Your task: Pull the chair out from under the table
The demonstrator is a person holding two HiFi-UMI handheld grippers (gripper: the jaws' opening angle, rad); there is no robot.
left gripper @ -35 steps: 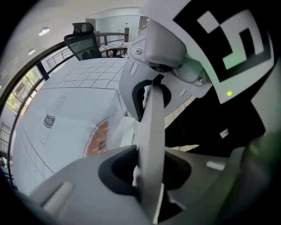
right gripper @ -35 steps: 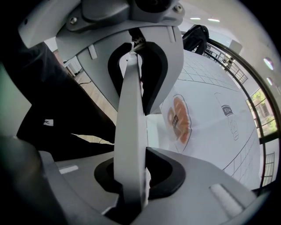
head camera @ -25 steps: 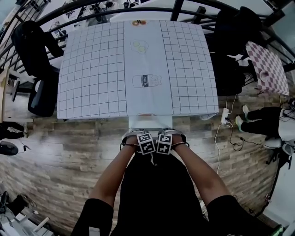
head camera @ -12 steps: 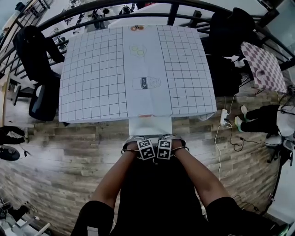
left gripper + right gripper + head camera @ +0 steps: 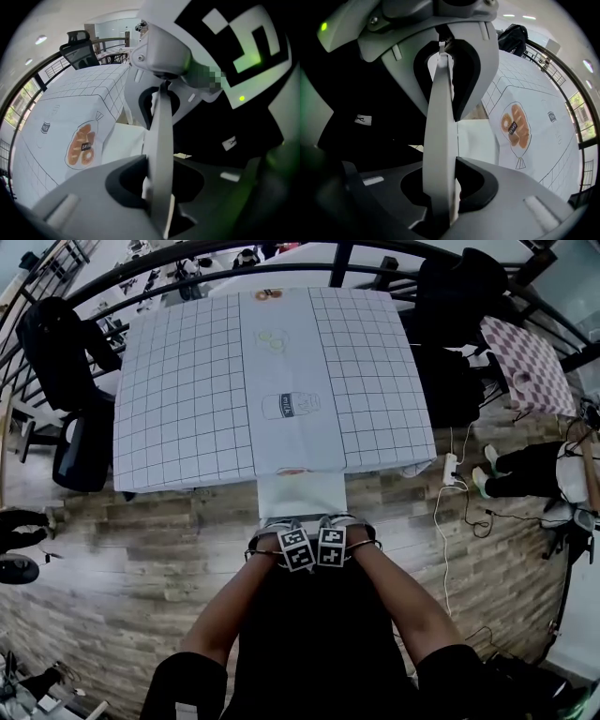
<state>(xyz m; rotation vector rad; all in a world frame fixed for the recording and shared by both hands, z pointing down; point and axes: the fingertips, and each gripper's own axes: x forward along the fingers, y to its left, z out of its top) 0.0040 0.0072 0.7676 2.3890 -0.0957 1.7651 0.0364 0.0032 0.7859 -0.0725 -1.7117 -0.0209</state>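
Two hand-held grippers sit side by side on the top edge of the back of the chair (image 5: 302, 495). The left hand-held gripper (image 5: 159, 140) is squeezed tight on that thin pale edge. The right hand-held gripper (image 5: 443, 126) is squeezed on it too, just beside the first.

The chair is right in front of the person. Its white seat pokes out from under the near edge of the worktop (image 5: 187, 381). More of the seat shows now than a second ago, and the grippers are a bit farther from the worktop edge. So I think the chair is sliding out over the wooden floor (image 5: 141, 559), but part of it may be under the worktop yet.

Both arms reach forward and down. The wrists are close together and the grippers point at the floor.
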